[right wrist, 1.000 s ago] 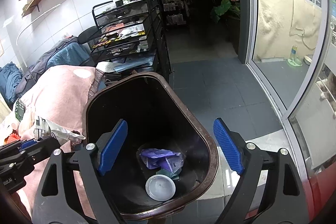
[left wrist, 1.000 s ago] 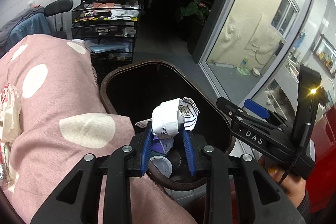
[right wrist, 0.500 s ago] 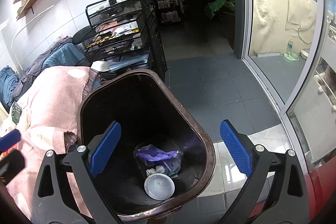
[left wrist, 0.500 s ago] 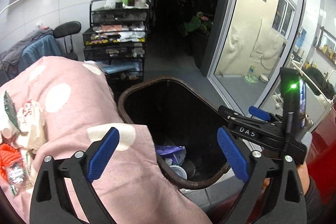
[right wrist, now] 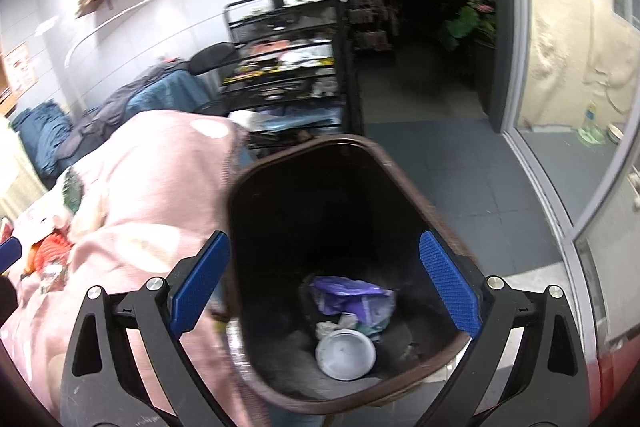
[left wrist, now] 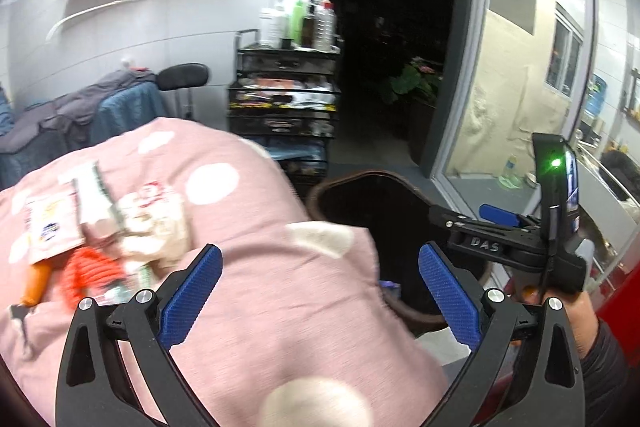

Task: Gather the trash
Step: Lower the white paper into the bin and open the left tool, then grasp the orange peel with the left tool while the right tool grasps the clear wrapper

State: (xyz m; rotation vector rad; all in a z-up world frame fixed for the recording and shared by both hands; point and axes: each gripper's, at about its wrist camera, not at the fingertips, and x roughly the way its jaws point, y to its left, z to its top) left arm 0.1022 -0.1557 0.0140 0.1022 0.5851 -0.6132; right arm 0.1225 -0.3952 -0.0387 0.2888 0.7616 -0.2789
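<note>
A dark brown trash bin (right wrist: 404,187) stands on the floor beside a pink blanket with white dots (left wrist: 248,211). Inside the bin lie a purple bag (right wrist: 348,297), a white lid (right wrist: 346,349) and crumpled paper. My right gripper (right wrist: 324,279) is open and empty, hovering over the bin's mouth. My left gripper (left wrist: 318,291) is open and empty above the pink blanket, left of the bin (left wrist: 384,195). A pile of trash (left wrist: 100,231) lies on the blanket at the left: white wrappers, an orange net, an orange piece. The right gripper's body (left wrist: 516,243) shows at the right of the left wrist view.
A black wire rack (left wrist: 284,103) with bottles on top stands behind the bin. A chair with clothes (left wrist: 120,103) stands at the left wall. A glass door (right wrist: 568,107) is at the right. A dark doorway with a plant (left wrist: 412,83) lies beyond.
My left gripper opened and dropped the crumpled white paper into the bin, then swung left over the pink blanket toward the trash pile. The right gripper stayed open over the bin.
</note>
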